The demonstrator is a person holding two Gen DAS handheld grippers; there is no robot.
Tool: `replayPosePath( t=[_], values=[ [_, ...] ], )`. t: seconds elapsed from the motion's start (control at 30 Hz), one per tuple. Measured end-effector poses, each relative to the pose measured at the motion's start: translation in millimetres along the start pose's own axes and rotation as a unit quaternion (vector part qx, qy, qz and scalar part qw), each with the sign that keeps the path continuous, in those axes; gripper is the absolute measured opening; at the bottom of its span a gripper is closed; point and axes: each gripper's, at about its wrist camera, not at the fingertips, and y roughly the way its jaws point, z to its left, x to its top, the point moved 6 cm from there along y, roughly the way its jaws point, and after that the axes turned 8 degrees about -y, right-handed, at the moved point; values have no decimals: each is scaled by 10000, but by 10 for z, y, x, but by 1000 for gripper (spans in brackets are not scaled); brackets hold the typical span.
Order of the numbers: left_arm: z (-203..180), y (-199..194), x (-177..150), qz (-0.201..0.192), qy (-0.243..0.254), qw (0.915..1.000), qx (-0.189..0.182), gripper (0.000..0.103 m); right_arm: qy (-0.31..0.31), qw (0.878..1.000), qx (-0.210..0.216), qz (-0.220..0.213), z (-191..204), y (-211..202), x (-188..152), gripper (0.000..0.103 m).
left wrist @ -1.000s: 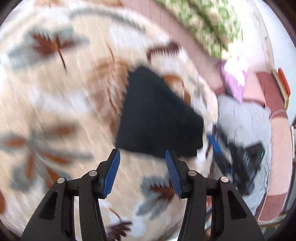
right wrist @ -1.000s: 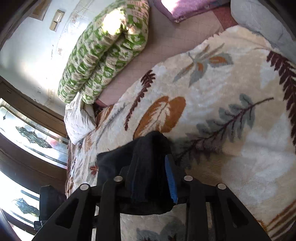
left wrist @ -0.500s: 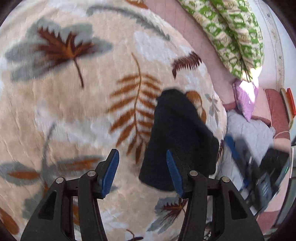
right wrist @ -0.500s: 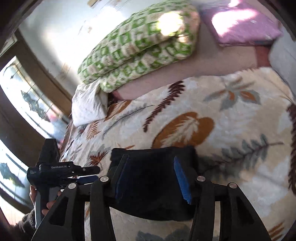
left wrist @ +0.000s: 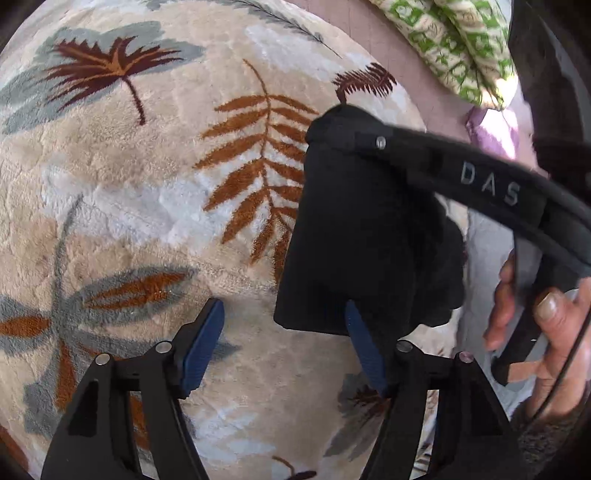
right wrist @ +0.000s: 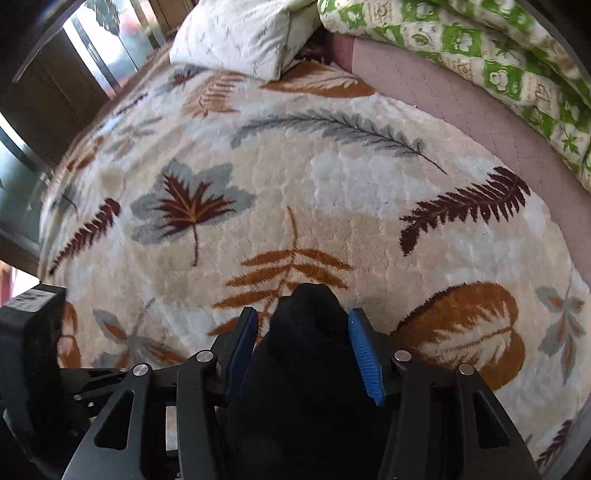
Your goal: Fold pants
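Note:
The black pants (left wrist: 354,236) lie folded into a thick rectangle on the leaf-patterned blanket (left wrist: 147,184). My left gripper (left wrist: 284,347) is open just in front of the bundle's near left corner, its right pad touching or nearly touching the edge. In the right wrist view the pants (right wrist: 306,354) sit between the blue pads of my right gripper (right wrist: 303,350), which is open around the bundle's top. The right gripper's black arm (left wrist: 480,184) crosses above the pants in the left wrist view.
A green patterned quilt (right wrist: 498,62) lies rolled along the far edge, and a white pillow (right wrist: 240,33) sits at the bed's corner. A purple cushion (left wrist: 495,129) and a grey one lie to the right. A window and dark wood frame are at left (right wrist: 44,96).
The right gripper opened its jaws around the pants and swung over the bundle. The left gripper moved in close to the bundle's near edge.

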Motion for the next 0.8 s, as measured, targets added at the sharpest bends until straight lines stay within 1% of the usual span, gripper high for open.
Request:
replayPosePath(
  t=[0.03, 0.07, 0.1, 0.13, 0.17, 0.23, 0.3, 0.33, 0.37, 0.4, 0.43, 0.47, 0.5, 0.57, 0.6, 0.63, 0.67, 0.7, 0.77, 0.8],
  values=[
    [-27, -3, -10, -44, 107, 9998, 134, 61, -59, 10000, 54, 31, 22, 24, 3, 25],
    [-50, 6, -27, -44, 196, 9996, 186, 54, -111, 9999, -26, -17, 24, 21, 14, 24],
    [-69, 25, -50, -15, 285, 9994, 216, 48, -98, 9999, -96, -80, 15, 5, 22, 19],
    [-70, 39, -66, -11, 341, 9991, 262, 47, 42, 9997, -135, -175, -32, -20, 34, 13],
    [-62, 41, -73, -33, 357, 9990, 275, 47, 238, 9991, -158, -304, -105, -55, 68, 10],
    [-63, 39, -80, -44, 373, 9989, 285, 46, 738, 9964, 48, -403, -272, -31, 71, 10],
    [-79, 51, -90, -21, 441, 9985, 331, 46, 916, 9952, 137, -304, -355, 124, 41, 10],
    [-81, 37, -96, -10, 447, 9985, 307, 46, 962, 9949, 72, -278, -385, 196, 41, 11],
    [-87, 23, -100, 37, 444, 9987, 256, 46, 1165, 9929, 74, -239, -450, 276, 16, 13],
    [-88, 10, -106, 131, 409, 9989, 200, 46, 1424, 9893, 187, -271, -500, 304, -3, 17],
    [-75, -11, -104, 225, 354, 9990, 131, 46, 1723, 9831, 395, -478, -563, 264, -11, 24],
    [-59, -49, -94, 303, 291, 9991, 34, 45, 1934, 9764, 626, -727, -607, 171, -13, 25],
    [-35, -99, -79, 309, 236, 9992, -19, 45, 2162, 9662, 886, -1085, -669, 1, -34, 25],
    [-32, -220, -30, 207, 166, 9995, -142, 45, 2473, 9503, 1106, -1536, -790, -315, -141, 26],
    [-45, -280, -5, 126, 164, 9997, -157, 45, 2559, 9451, 1073, -1725, -855, -506, -257, 30],
    [-73, -334, 24, 38, 164, 9997, -169, 45, 2603, 9434, 974, -1809, -900, -639, -388, 38],
    [-96, -366, 55, -8, 176, 9997, -193, 45, 2661, 9420, 853, -1860, -936, -751, -550, 42],
    [-147, -398, 79, -33, 177, 9996, -227, 46, 2744, 9406, 722, -1866, -967, -838, -730, 50],
    [-279, -425, 156, -41, 258, 9993, -253, 46, 2900, 9377, 556, -1833, -992, -928, -1100, 51],
    [-361, -416, 169, -58, 354, 9992, -184, 46, 3019, 9344, 510, -1818, -986, -935, -1305, 51]
  ],
)
